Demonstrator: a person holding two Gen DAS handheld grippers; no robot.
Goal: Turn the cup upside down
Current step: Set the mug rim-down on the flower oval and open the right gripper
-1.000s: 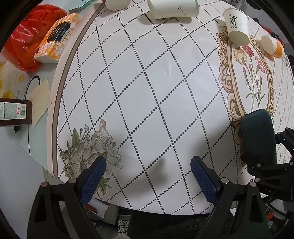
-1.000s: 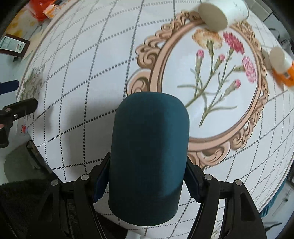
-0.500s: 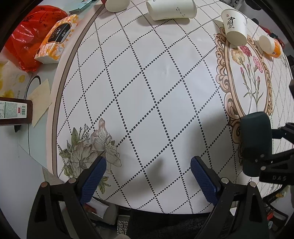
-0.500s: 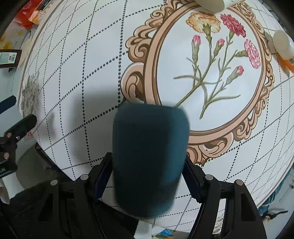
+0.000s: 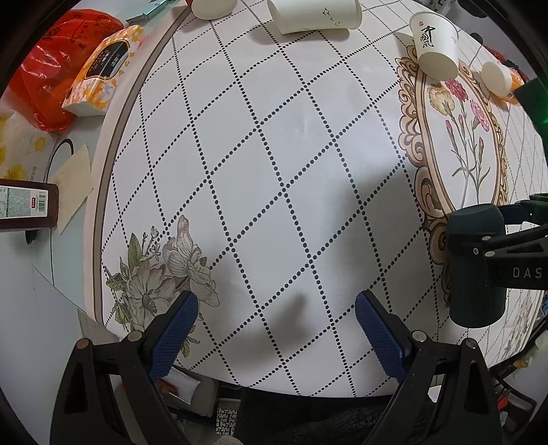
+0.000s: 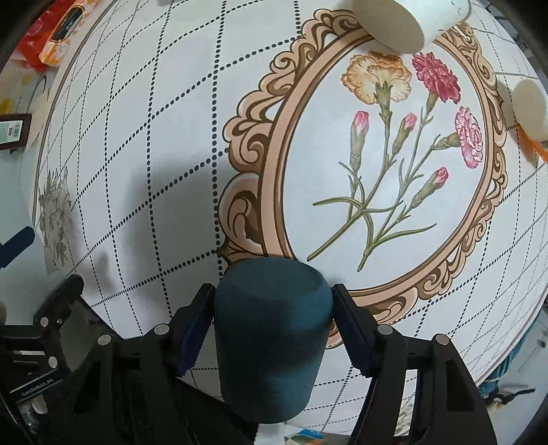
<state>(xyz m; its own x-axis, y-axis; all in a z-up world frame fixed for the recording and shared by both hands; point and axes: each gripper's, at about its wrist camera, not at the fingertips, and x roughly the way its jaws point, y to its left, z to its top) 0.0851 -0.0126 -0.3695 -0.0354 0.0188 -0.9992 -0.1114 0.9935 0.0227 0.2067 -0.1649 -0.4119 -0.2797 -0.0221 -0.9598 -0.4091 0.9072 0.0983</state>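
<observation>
**Cup held above the cloth**

We see our right gripper (image 6: 272, 321) clamped on the teal cup (image 6: 270, 339) over the floral frame's edge. Only our left wrist view shows the left gripper (image 5: 275, 328), spread wide on nothing, plus 2 paper cups (image 5: 313, 15) at the far edge.

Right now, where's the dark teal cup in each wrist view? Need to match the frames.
Left wrist: dark teal cup at the far right edge, lower half, clamped in the right tongs.
Right wrist: same cup at bottom centre, filling the space between the tongs' blue pads.
Shared landmark: the ornate oval carnation frame printed on the tablecloth, just beyond the cup in both.
</observation>
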